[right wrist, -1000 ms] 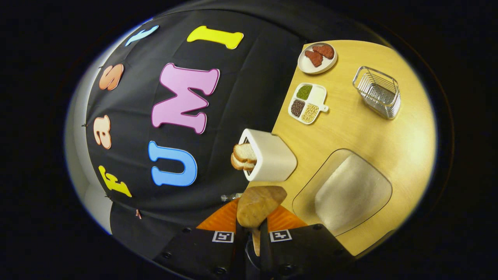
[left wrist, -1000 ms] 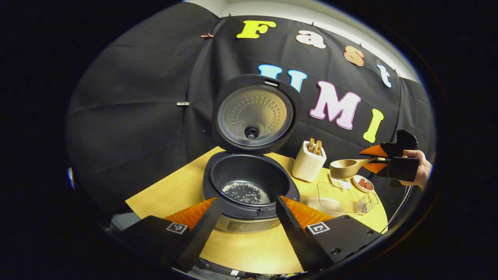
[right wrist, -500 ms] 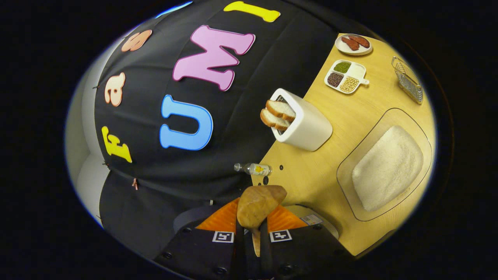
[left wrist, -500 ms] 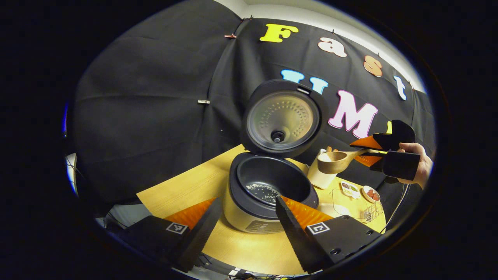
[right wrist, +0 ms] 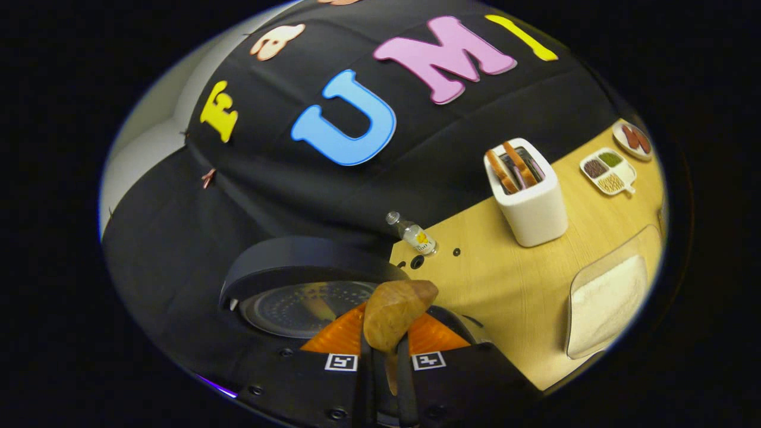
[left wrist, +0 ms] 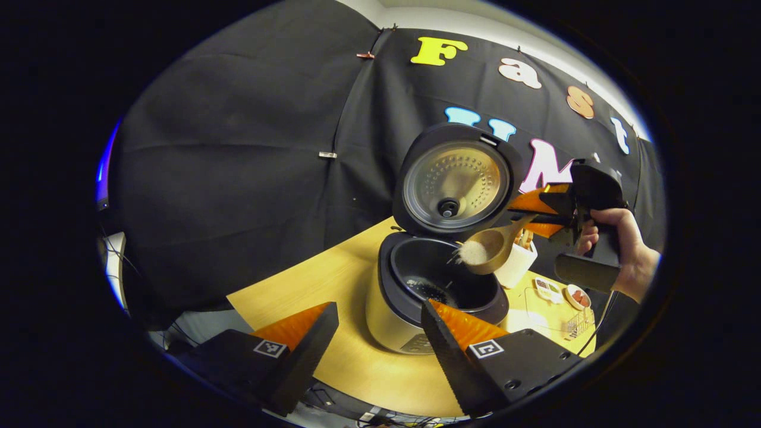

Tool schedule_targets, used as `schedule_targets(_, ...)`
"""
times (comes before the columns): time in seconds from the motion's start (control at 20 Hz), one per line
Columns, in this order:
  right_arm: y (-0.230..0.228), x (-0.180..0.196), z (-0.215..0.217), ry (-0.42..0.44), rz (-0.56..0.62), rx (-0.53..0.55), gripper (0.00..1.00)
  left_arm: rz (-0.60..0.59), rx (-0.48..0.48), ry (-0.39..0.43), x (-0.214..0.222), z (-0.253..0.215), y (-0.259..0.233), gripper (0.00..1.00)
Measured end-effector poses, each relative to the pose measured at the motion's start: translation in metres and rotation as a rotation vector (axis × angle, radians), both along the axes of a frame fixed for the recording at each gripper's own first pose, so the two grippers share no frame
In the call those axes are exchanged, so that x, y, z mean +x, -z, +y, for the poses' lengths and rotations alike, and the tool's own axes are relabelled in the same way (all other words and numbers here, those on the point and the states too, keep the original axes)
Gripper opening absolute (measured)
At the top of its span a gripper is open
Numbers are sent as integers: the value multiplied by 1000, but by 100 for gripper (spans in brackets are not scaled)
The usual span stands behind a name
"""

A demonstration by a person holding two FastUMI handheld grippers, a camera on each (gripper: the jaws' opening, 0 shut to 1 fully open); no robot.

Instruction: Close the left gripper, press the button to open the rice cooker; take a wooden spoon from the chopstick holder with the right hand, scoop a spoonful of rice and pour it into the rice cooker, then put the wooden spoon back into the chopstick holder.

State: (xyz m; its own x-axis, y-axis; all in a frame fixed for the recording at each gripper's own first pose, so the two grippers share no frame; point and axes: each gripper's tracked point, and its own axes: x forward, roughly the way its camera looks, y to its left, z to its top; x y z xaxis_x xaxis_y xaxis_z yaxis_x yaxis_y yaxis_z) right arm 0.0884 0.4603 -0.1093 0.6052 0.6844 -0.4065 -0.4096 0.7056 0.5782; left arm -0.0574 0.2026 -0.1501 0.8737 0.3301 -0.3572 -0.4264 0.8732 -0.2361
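The rice cooker (left wrist: 416, 309) stands open on the wooden table, its lid (left wrist: 455, 181) upright and a few grains in the dark pot. My right gripper (left wrist: 535, 209), held by a hand (left wrist: 621, 252), is shut on the handle of the wooden spoon (left wrist: 489, 249). The spoon's bowl is tipped over the pot's right rim, and rice is spilling off its edge. In the right gripper view the spoon (right wrist: 395, 310) sticks out between that gripper's (right wrist: 383, 352) fingers, above the lid (right wrist: 303, 279). The white chopstick holder (right wrist: 526, 199) stands to the right. My left gripper (left wrist: 374, 336) is open in front of the cooker.
A clear tray of rice (right wrist: 606, 300) lies at the table's right edge. Behind the cooker a small bottle (right wrist: 416, 236) lies by the cloth wall. Farther right are a divided dish of beans (right wrist: 609, 169) and a small plate (right wrist: 633, 139). A wire basket (left wrist: 575, 324) sits near the far end.
The right gripper carried the loaded spoon left from beside the holder to over the pot and tipped it; rice now falls. The left gripper swung away to the left and stays open.
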Motion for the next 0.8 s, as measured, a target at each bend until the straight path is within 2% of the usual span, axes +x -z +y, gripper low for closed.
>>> schedule_targets(0.15,1,-13,27,-145,-256,-140,18,3,12,10,0,-2,0,95)
schedule_targets(0.25,-1,-26,45,-254,-392,-193,19,11,34,22,1,-2,3,95)
schedule_targets(0.3,-5,-38,48,-300,-435,-205,18,15,39,25,2,-3,5,92)
schedule_targets(0.4,-6,-53,57,-372,-488,-223,18,11,26,29,2,-4,5,95)
schedule_targets(0.65,7,-73,67,-543,-687,-310,18,5,21,29,2,-4,7,95)
schedule_targets(0.8,21,-88,68,-614,-735,-343,18,4,25,27,2,-4,7,95)
